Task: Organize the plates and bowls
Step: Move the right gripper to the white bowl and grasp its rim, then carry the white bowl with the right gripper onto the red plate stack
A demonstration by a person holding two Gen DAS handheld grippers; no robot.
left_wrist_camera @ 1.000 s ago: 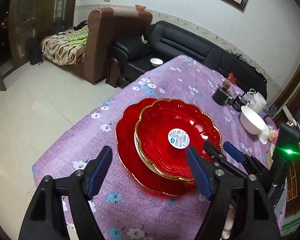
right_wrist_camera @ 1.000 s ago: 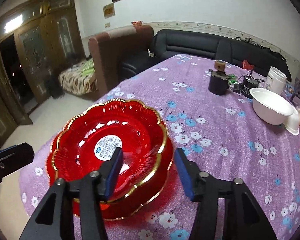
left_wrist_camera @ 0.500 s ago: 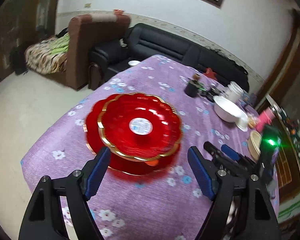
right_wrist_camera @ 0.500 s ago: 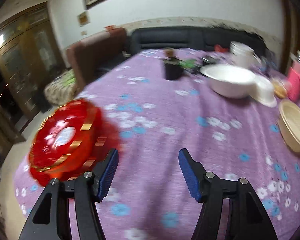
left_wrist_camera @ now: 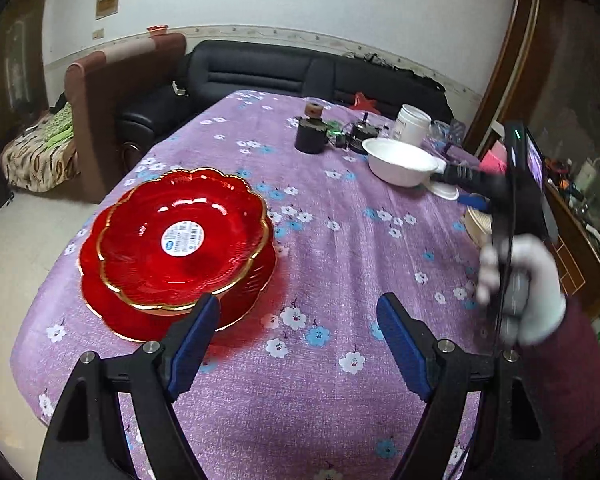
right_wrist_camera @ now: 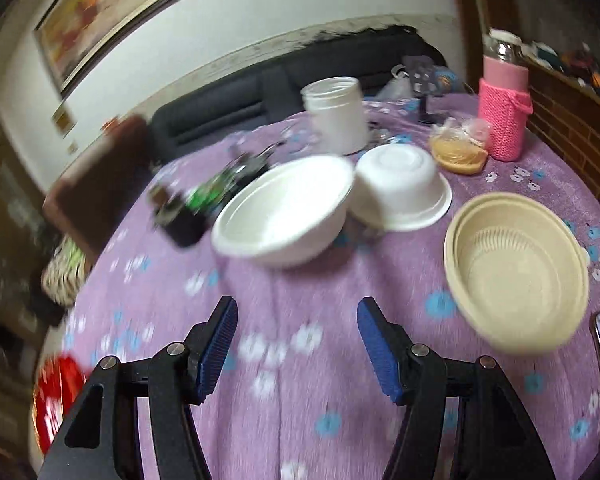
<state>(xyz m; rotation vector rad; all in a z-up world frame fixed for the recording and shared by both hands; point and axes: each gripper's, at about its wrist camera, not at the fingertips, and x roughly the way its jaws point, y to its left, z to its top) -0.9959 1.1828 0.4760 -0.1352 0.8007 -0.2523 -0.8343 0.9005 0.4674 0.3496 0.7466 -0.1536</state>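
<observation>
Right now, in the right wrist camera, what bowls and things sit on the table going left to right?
Red plates → upright white bowl → upside-down white bowl → beige bowl.

Two red plates stacked; three bowls grouped apart on the worktop

The red plates, scalloped with gold rims, sit nested one on the other, a round white sticker at the centre of the top one. A white bowl stands upright, touching a smaller white bowl turned upside down. Near them sits an upright beige bowl, seemingly two nested.
</observation>
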